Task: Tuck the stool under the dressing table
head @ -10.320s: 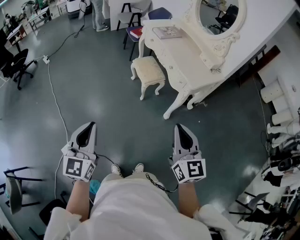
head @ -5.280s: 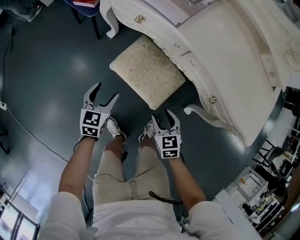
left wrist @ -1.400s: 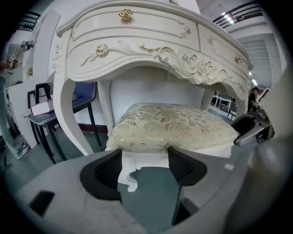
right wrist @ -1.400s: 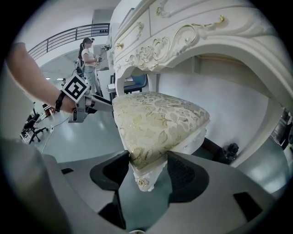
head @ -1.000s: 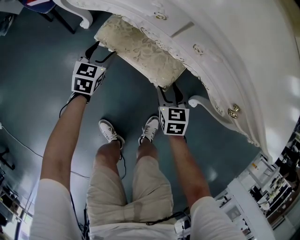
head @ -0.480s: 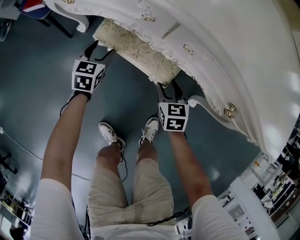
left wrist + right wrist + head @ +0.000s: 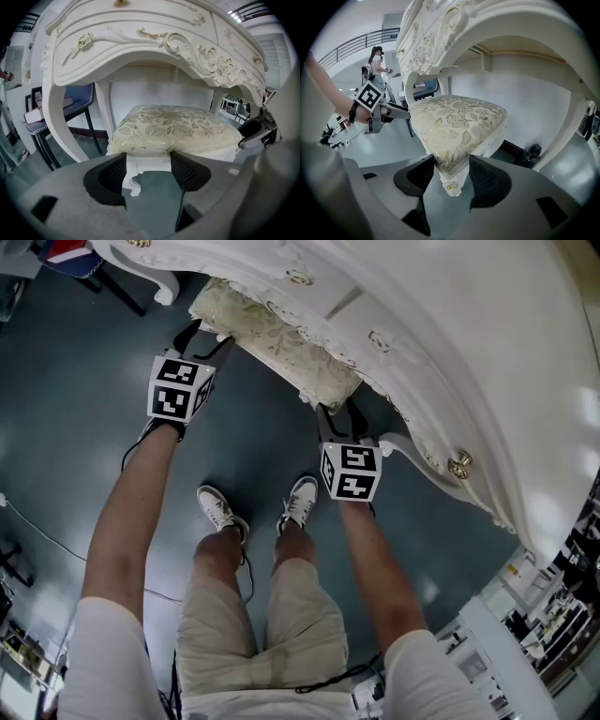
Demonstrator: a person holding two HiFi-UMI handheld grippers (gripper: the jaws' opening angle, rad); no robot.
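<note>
The stool (image 7: 281, 338), cream floral cushion on a white carved frame, sits mostly under the white dressing table (image 7: 450, 343); only its near edge shows in the head view. My left gripper (image 7: 208, 334) is at the stool's near left corner. In the left gripper view the pads (image 7: 115, 176) press both sides of the stool's white corner (image 7: 147, 165) below the cushion (image 7: 173, 129). My right gripper (image 7: 336, 409) is at the near right corner. In the right gripper view the gripper (image 7: 451, 171) is shut on the cushioned corner (image 7: 457, 119), the leg top hanging between the pads.
The table's curved legs stand either side of the stool, one (image 7: 403, 442) just right of my right gripper, one (image 7: 58, 122) to the left. A dark chair with a book (image 7: 70, 105) stands beyond the left leg. My shoes (image 7: 220, 512) are behind the grippers. Cluttered shelving (image 7: 553, 615) at lower right.
The stool has slid further under the table since a second ago, less cushion showing. Both grippers stay on its corners and barely move in the last half second.
</note>
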